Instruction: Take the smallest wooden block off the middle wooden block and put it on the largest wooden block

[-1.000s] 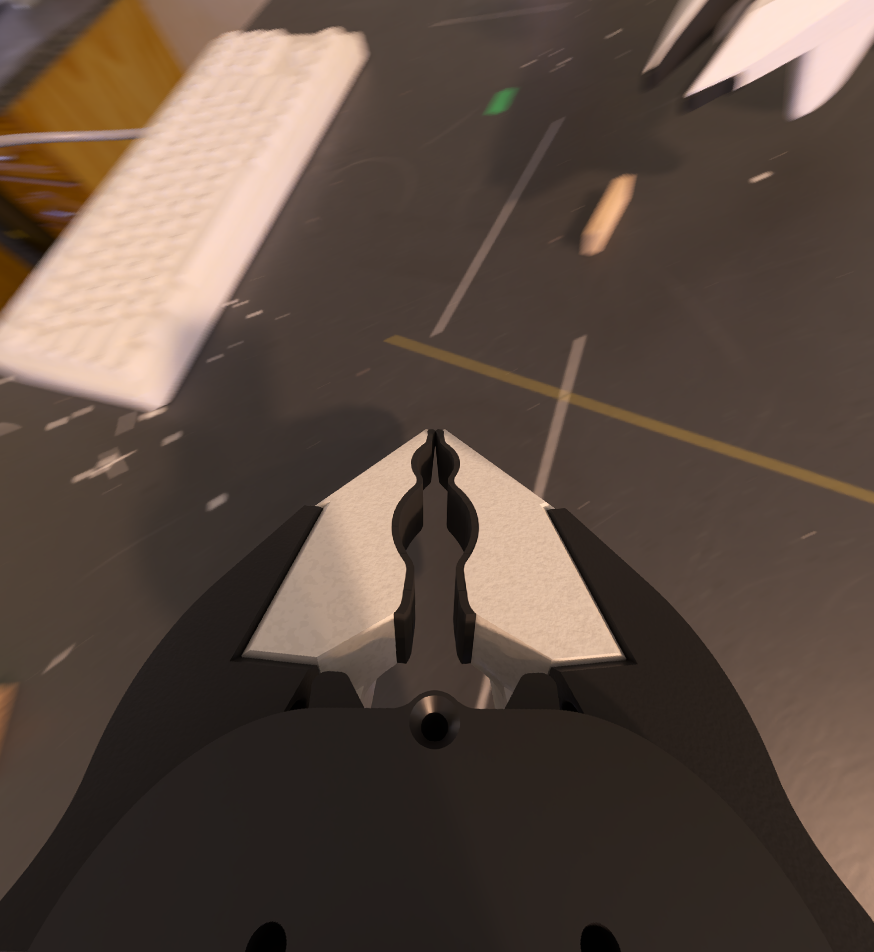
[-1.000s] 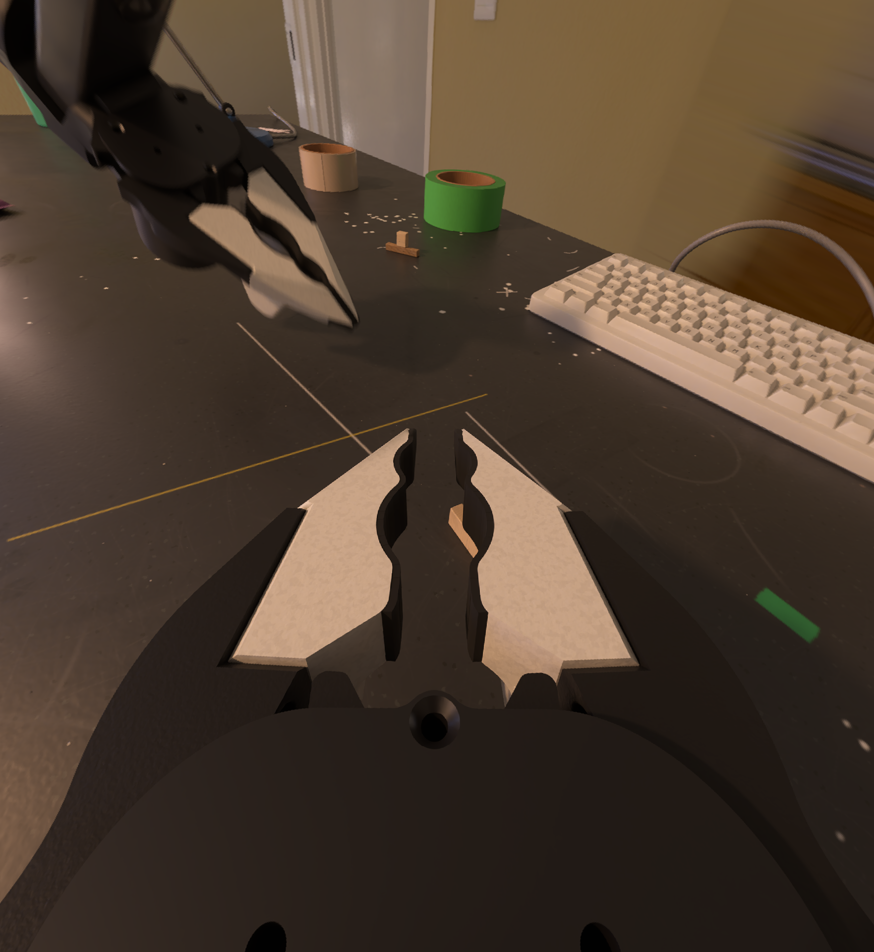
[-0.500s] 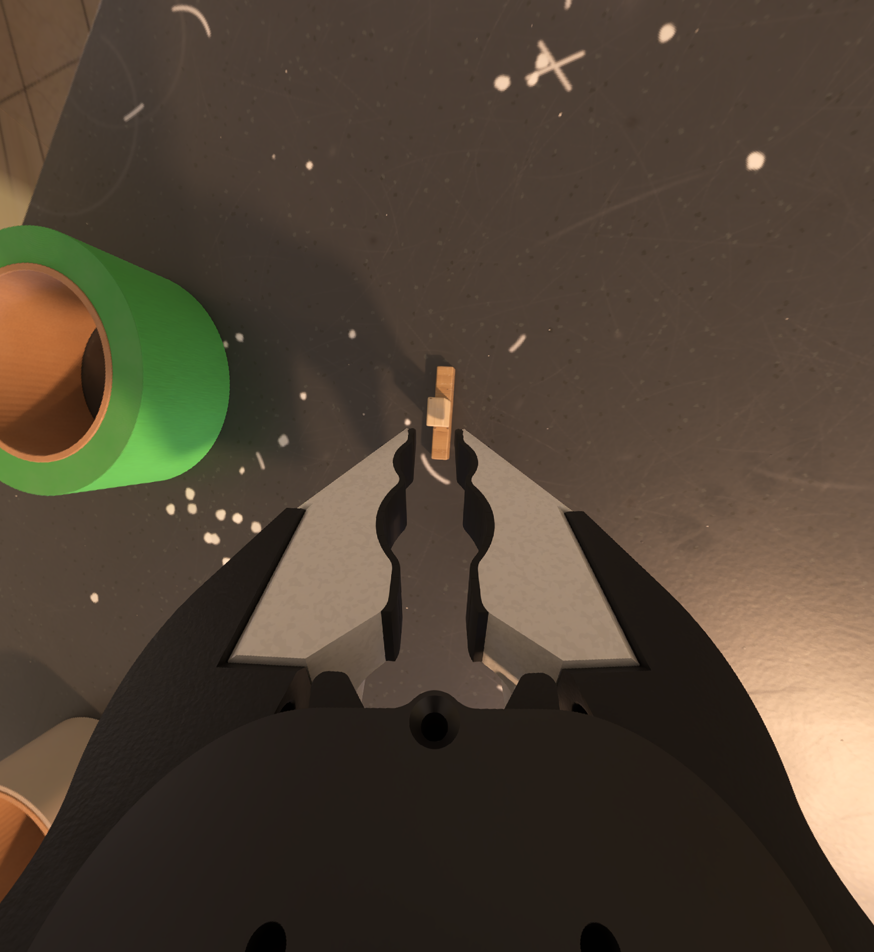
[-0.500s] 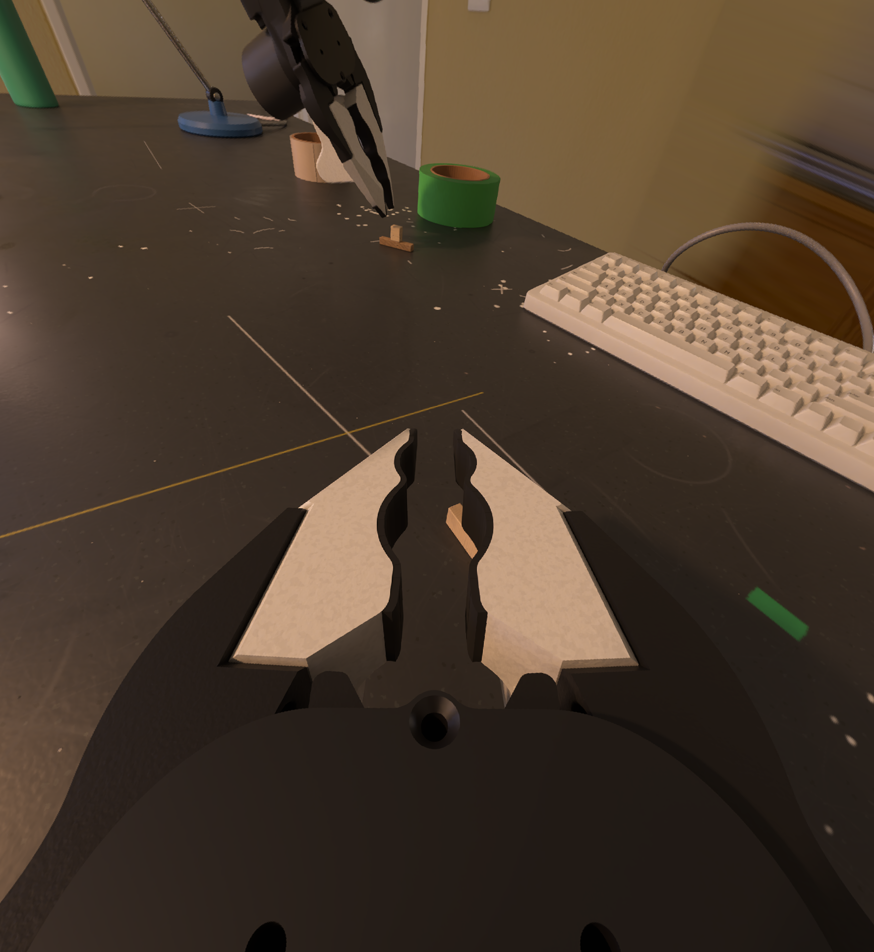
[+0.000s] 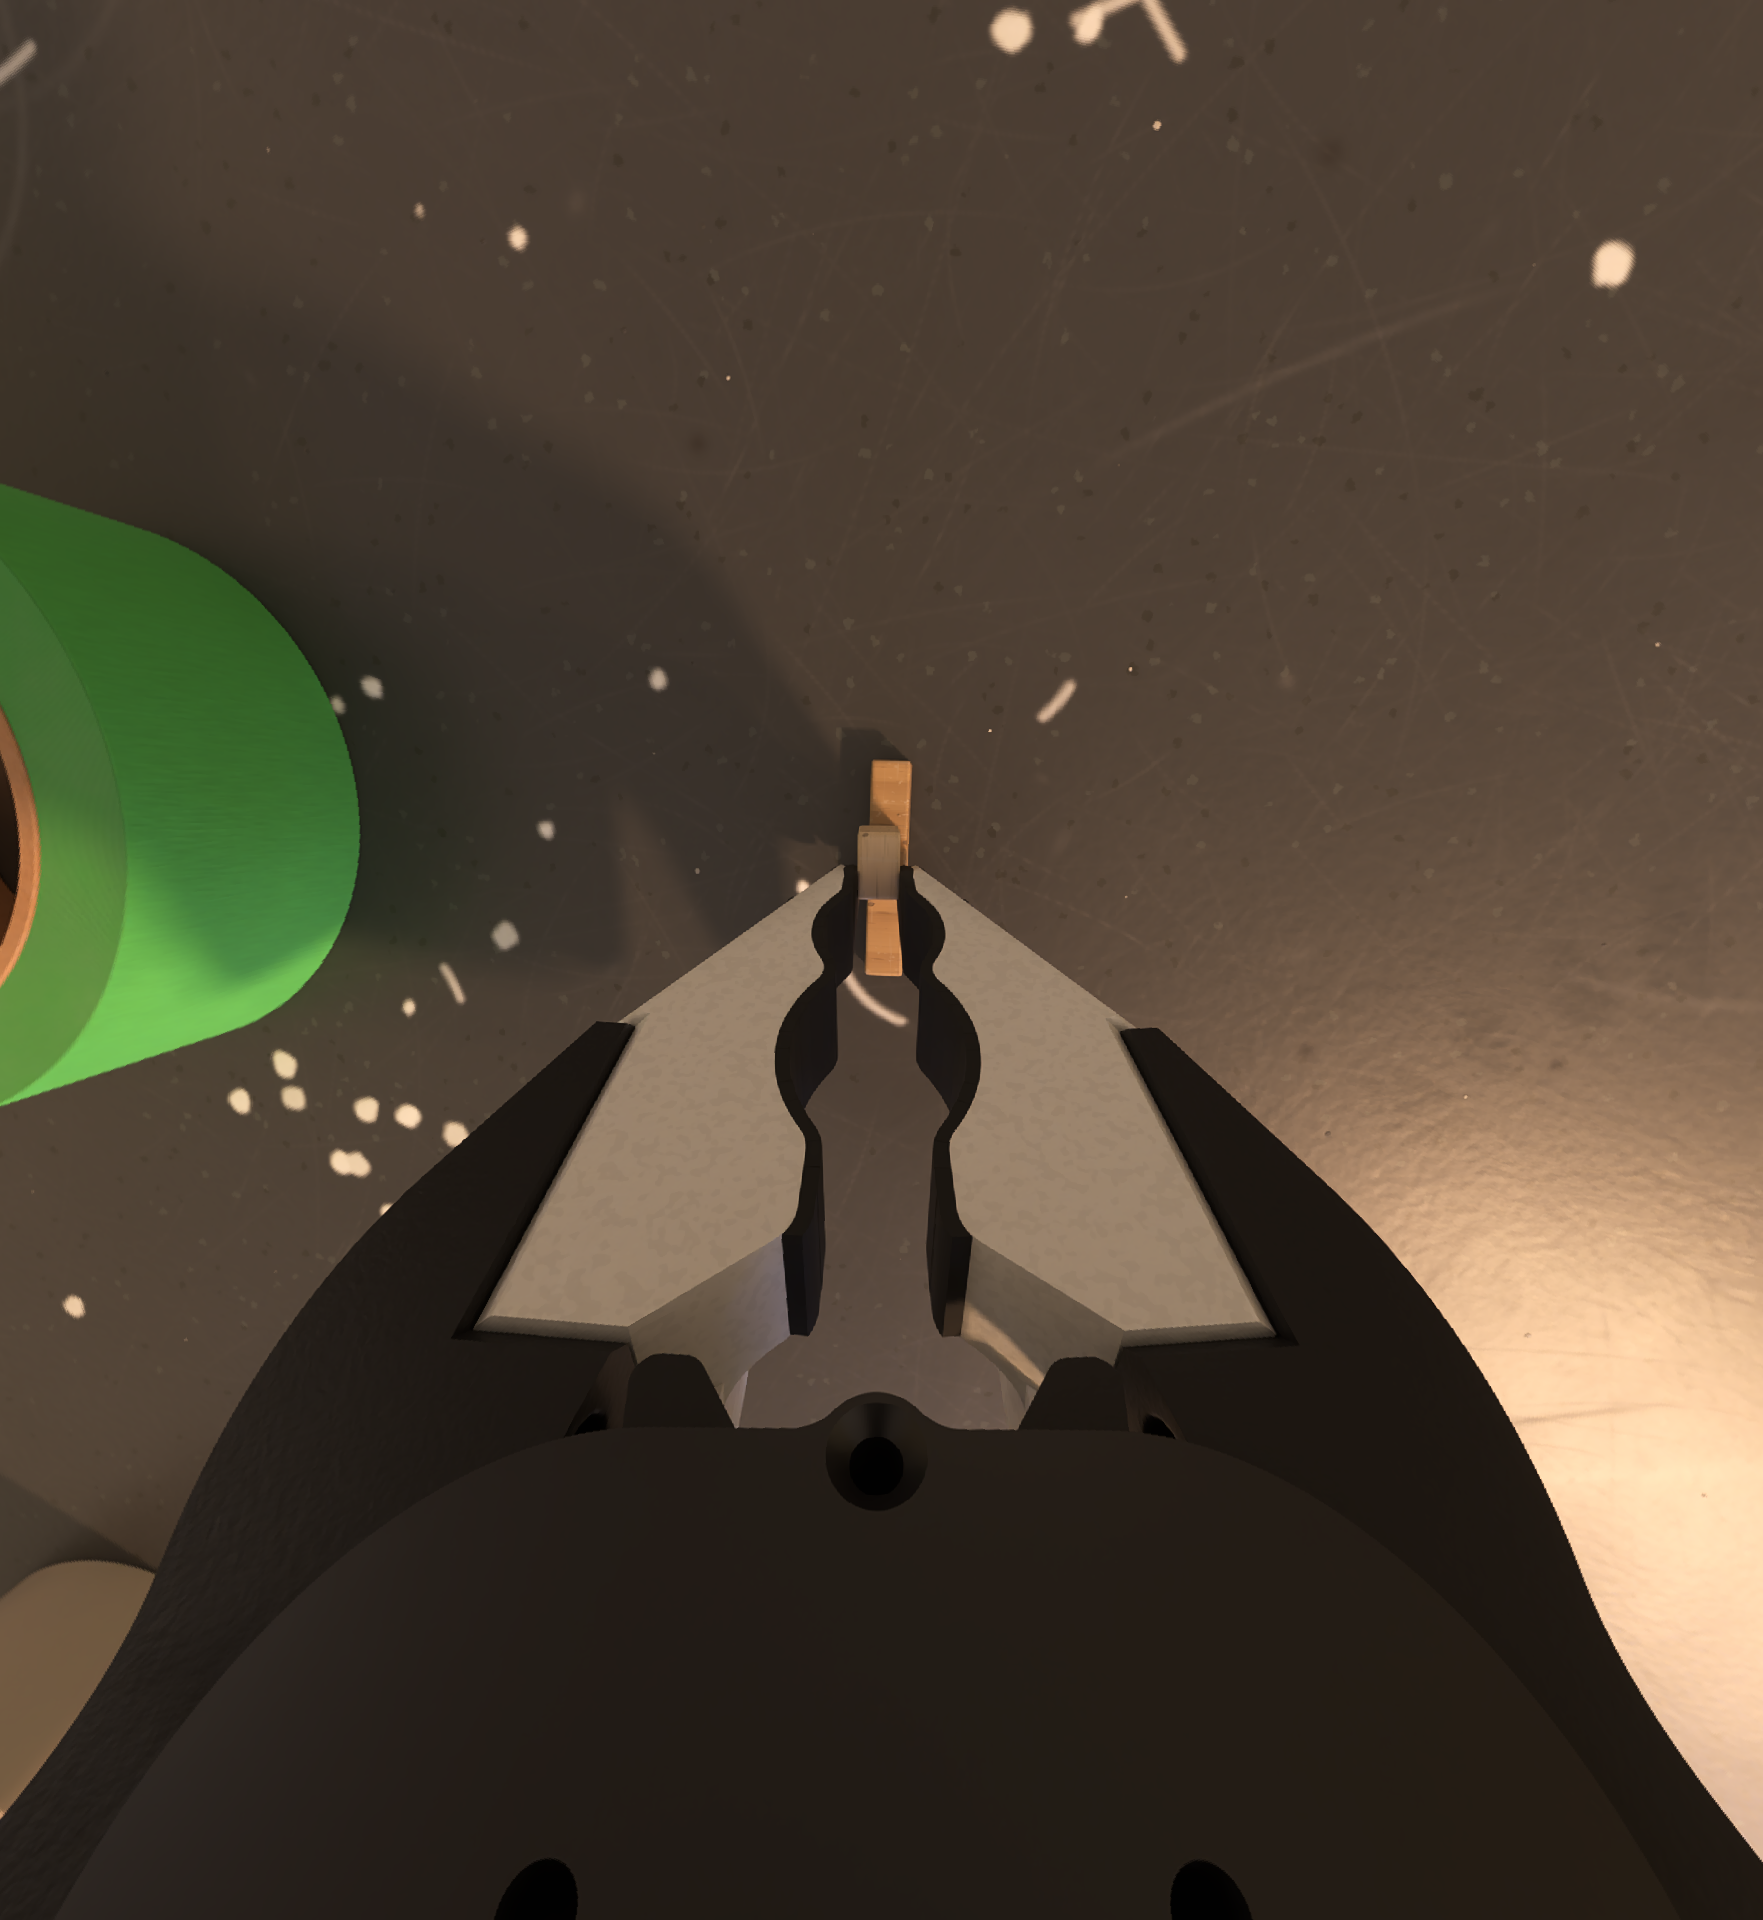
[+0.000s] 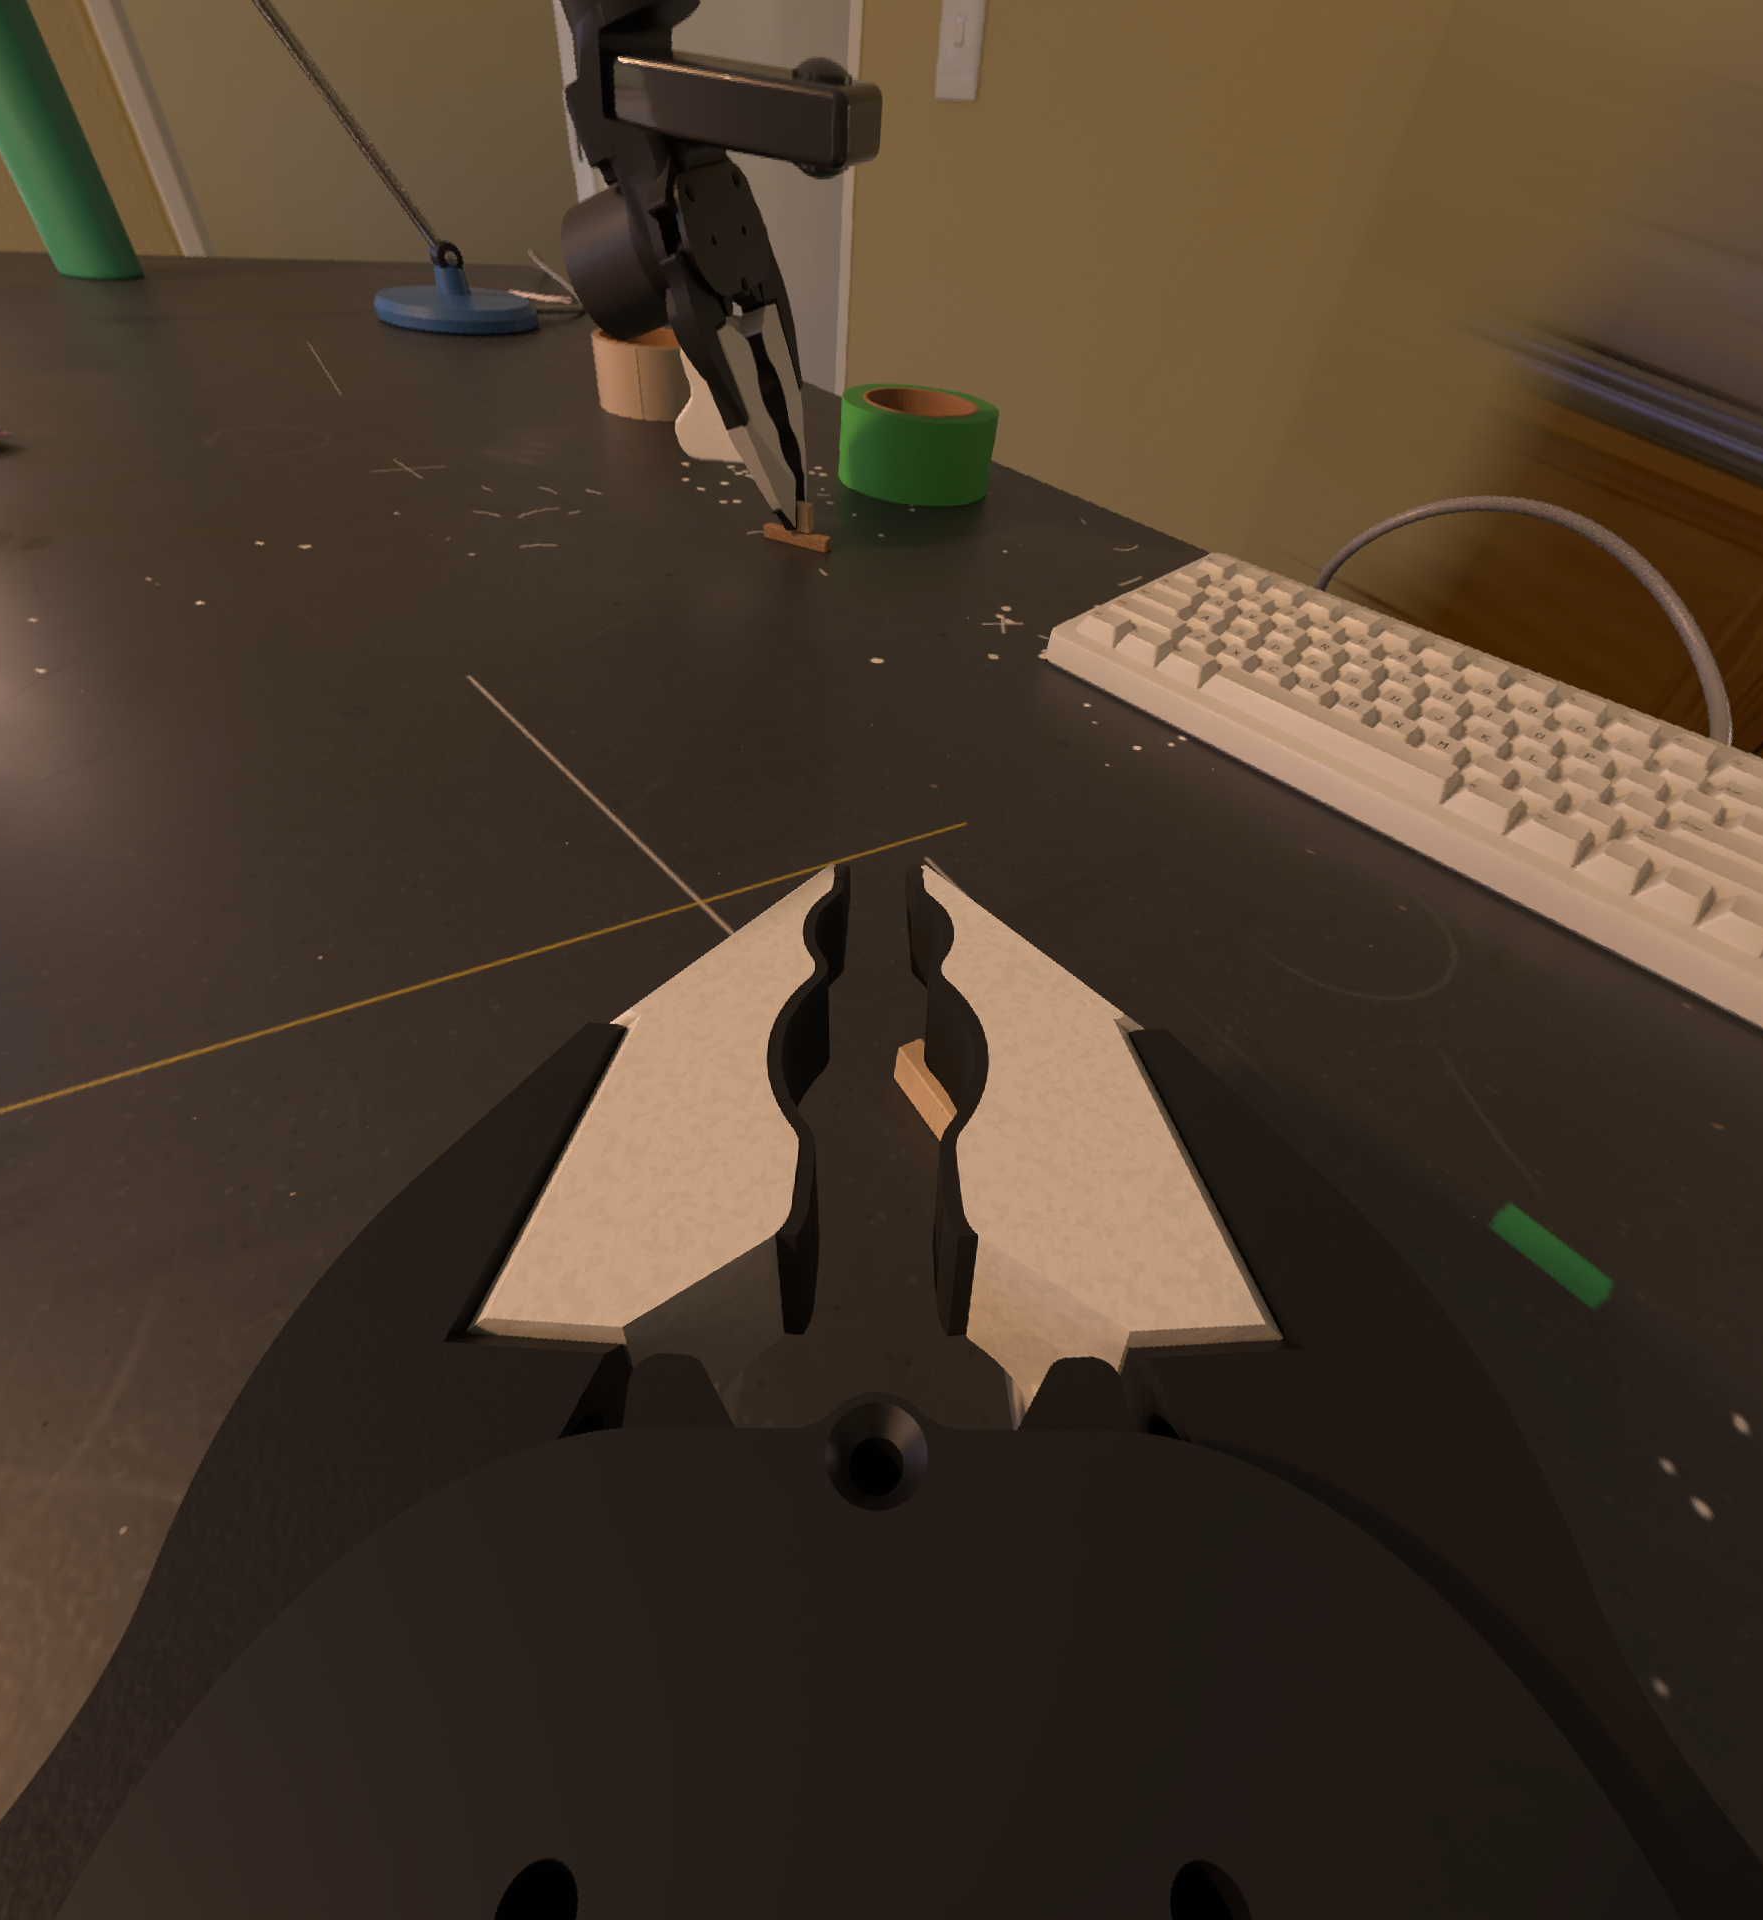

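Note:
The smallest wooden block [image 5: 879, 858], pale, stands on the flat tan middle block [image 5: 889, 795] on the dark table. My left gripper [image 5: 876, 871] points down at it, open by a narrow gap, one tip on each side of the small block. I cannot tell if the tips touch it. In the right wrist view the left gripper [image 6: 789, 507] stands far off over the same small block [image 6: 806, 516] and middle block [image 6: 797, 537]. My right gripper [image 6: 879, 871] is open and empty. The largest block [image 6: 922, 1089] lies on the table under it, partly hidden by the right finger.
A green tape roll [image 5: 181, 810] lies close left of the stack and also shows in the right wrist view [image 6: 916, 442]. A tan roll [image 6: 638, 374] stands behind. A white keyboard [image 6: 1479, 748] lies at the right table edge. A blue lamp base [image 6: 456, 310] stands at the back.
My left gripper swung from the table's middle to the stack by the green roll, came lower, and its jaws narrowed around the small block. The right gripper has hardly moved.

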Robot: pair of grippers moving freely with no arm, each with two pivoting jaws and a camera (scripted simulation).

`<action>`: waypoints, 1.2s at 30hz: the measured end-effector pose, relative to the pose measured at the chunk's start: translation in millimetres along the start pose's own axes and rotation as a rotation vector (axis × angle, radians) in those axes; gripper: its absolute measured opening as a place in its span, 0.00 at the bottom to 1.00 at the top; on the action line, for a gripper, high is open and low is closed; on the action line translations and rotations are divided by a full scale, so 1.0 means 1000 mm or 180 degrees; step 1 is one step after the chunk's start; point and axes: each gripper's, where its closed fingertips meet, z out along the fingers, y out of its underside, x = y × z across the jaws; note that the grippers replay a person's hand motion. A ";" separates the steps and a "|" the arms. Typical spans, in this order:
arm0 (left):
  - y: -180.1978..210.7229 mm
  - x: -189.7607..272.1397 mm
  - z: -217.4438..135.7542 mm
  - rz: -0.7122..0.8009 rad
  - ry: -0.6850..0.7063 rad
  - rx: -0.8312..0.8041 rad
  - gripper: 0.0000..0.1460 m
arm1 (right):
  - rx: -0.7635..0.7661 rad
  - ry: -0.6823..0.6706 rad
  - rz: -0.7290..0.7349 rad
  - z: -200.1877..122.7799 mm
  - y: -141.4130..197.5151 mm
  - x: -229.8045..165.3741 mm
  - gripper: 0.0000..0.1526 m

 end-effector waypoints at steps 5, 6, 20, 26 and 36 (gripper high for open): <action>-0.017 0.018 -0.016 0.0052 -0.0039 0.0131 0.05 | 0.0061 -0.0005 0.0087 -0.002 -0.003 0.003 0.07; -0.030 0.032 -0.025 0.0118 -0.0004 0.0261 0.05 | 0.0076 0.0019 0.0101 -0.004 -0.003 0.006 0.07; -0.217 0.343 0.014 0.1597 0.1106 0.0901 0.05 | 0.0552 0.0675 -0.0284 -0.036 -0.032 0.023 0.00; -0.215 0.358 0.041 0.1774 0.1043 0.0600 0.05 | 0.0504 0.0927 -0.0280 -0.044 -0.033 0.035 0.00; -0.199 0.334 0.010 0.1410 0.1171 0.0911 0.16 | 0.0431 0.0948 -0.0069 -0.043 -0.027 0.042 0.00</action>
